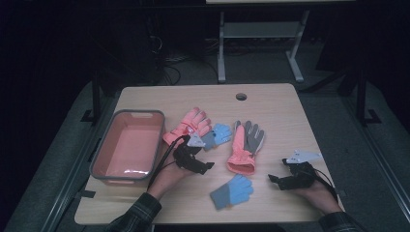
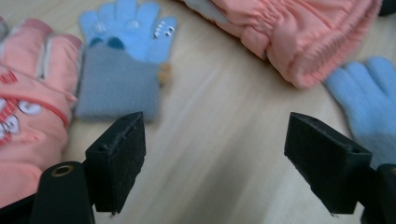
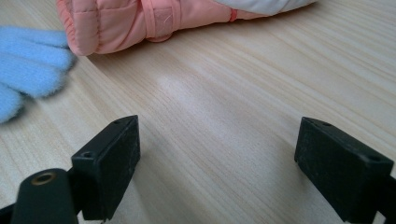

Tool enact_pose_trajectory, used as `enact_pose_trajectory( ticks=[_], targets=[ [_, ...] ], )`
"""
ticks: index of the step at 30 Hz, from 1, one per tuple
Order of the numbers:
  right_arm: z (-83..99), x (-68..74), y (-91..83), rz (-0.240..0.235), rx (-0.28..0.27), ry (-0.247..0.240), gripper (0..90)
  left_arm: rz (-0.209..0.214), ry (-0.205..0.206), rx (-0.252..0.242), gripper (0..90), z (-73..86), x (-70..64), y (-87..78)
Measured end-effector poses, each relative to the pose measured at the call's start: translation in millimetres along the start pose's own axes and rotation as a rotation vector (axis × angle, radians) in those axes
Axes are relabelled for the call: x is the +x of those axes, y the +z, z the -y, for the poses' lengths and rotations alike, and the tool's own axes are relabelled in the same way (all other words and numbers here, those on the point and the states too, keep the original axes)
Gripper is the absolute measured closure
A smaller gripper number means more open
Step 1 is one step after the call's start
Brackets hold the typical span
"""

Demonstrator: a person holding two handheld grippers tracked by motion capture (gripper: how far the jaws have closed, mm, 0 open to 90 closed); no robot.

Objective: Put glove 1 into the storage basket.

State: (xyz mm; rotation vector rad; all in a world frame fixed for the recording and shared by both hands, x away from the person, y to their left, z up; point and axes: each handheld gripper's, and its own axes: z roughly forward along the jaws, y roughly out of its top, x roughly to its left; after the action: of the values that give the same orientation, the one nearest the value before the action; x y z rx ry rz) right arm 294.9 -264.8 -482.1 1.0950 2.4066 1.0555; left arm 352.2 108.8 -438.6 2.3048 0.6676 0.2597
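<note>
The small blue glove (image 2: 122,65) lies flat on the bench (image 1: 270,104), just ahead of my left gripper (image 2: 219,168). It has a grey cuff facing me, and its left edge touches the pink glove (image 2: 28,107) beside it. My left jaws are wide open and hold nothing. They sit low over bare wood, a bit to the right of that cuff.

Here is what I worry about. The blue glove and the pink glove lie so close that my left jaw could catch the pink one too. Then I would lift two gloves, or drag both and make a mess. The blue glove is also thin and soft. If I come down too high, the jaws may slide over it and shut on nothing. If I push down too hard, I may just shove it along the bench.

A second pink glove (image 1: 244,145) lies in the middle of the bench, and another blue glove (image 1: 232,191) lies nearer to me. My right gripper (image 3: 217,163) rests near the bench's right side, jaws wide open and empty, with that pink glove's cuff ahead of it. If I move both hands at once, the cables could brush a glove out of place.

The bin (image 1: 113,176) waits at the left, with nothing in it that I can see. A floppy glove could hang on its rim if I let go too soon.
</note>
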Motion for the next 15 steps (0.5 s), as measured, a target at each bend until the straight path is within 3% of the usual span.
enact_pose_trajectory(
  ticks=[7, 11, 15],
  targets=[
    [0.0, 0.0, 0.0, 0.000, 0.000, 0.000, 13.7, -0.011, -0.015, -0.021, 25.3, -20.4, 16.2, 8.4],
    [0.0, 0.0, 0.0, 0.000, 0.000, 0.000, 13.7, -0.031, 0.005, -0.039, 30.1, -33.1, 24.8, 13.2],
    [0.0, 0.0, 0.0, 0.000, 0.000, 0.001, 13.7, -0.048, 0.018, -0.049, 44.0, -41.8, 33.3, 18.7]
  ],
)
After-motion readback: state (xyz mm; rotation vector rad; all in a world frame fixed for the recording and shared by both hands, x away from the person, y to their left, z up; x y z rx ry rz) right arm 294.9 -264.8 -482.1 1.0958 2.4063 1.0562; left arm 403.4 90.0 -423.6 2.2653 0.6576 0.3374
